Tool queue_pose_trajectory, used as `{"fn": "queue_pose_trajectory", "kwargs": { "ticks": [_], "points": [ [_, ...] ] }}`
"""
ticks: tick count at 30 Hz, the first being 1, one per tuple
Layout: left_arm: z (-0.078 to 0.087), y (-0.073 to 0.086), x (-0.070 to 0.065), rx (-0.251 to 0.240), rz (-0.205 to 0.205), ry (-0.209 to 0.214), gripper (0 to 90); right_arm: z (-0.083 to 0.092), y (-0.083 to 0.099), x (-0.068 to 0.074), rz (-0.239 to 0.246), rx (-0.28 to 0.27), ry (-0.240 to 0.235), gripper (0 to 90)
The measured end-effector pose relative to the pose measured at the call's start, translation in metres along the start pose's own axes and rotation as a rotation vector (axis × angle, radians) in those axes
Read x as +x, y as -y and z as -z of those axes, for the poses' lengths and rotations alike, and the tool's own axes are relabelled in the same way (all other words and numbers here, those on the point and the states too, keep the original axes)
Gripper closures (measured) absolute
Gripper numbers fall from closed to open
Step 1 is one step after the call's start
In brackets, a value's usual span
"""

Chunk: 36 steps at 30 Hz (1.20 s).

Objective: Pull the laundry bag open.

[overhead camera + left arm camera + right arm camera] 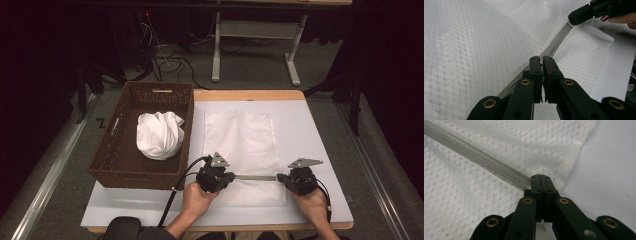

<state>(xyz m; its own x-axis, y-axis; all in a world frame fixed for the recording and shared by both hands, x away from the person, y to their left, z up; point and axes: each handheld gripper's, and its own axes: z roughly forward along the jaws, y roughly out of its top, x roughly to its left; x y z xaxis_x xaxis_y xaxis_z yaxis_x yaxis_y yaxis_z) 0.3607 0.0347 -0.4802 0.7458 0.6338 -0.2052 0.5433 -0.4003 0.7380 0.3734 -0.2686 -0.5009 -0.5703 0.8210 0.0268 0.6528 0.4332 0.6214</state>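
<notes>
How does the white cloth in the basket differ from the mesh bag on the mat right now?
The white cloth is bunched into a rounded heap inside the basket; the mesh bag lies spread flat on the mat. The cloth looks plain and untouched; the bag has a grey zipper, pinched by the left gripper and right gripper. Both are white fabric.

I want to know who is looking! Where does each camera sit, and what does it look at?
High view: above the table, looking down on the mesh bag, the basket and both hands.
Left gripper view: on the left gripper, its fingers pinching the zipper pull.
Right gripper view: on the right gripper, fingers clamped on the zipper end.
All share the zipper.
</notes>
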Motion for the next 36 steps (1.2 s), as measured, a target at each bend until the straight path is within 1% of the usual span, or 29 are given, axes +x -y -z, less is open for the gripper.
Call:
{"fn": "queue_pose_trajectory", "kwargs": {
  "ticks": [7, 12, 20, 25, 36],
  "points": [
    [0.006, 0.006, 0.001, -0.011, 0.005, -0.011, 86.0, 0.0, 0.0, 0.0, -0.001, -0.002, -0.002, 90.0],
    [0.011, 0.01, 0.003, -0.025, 0.02, -0.035, 86.0, 0.0, 0.0, 0.0, -0.003, -0.003, -0.003, 90.0],
    [0.016, 0.013, 0.005, -0.026, 0.018, -0.057, 86.0, 0.0, 0.0, 0.0, -0.009, -0.003, -0.002, 90.0],
    [0.019, 0.017, 0.008, -0.03, 0.03, -0.066, 86.0, 0.0, 0.001, 0.0, -0.012, -0.005, -0.002, 90.0],
    [0.023, 0.022, 0.009, -0.02, 0.012, -0.099, 86.0, 0.0, 0.001, 0.0, -0.013, -0.006, -0.003, 90.0]
  ]
}}
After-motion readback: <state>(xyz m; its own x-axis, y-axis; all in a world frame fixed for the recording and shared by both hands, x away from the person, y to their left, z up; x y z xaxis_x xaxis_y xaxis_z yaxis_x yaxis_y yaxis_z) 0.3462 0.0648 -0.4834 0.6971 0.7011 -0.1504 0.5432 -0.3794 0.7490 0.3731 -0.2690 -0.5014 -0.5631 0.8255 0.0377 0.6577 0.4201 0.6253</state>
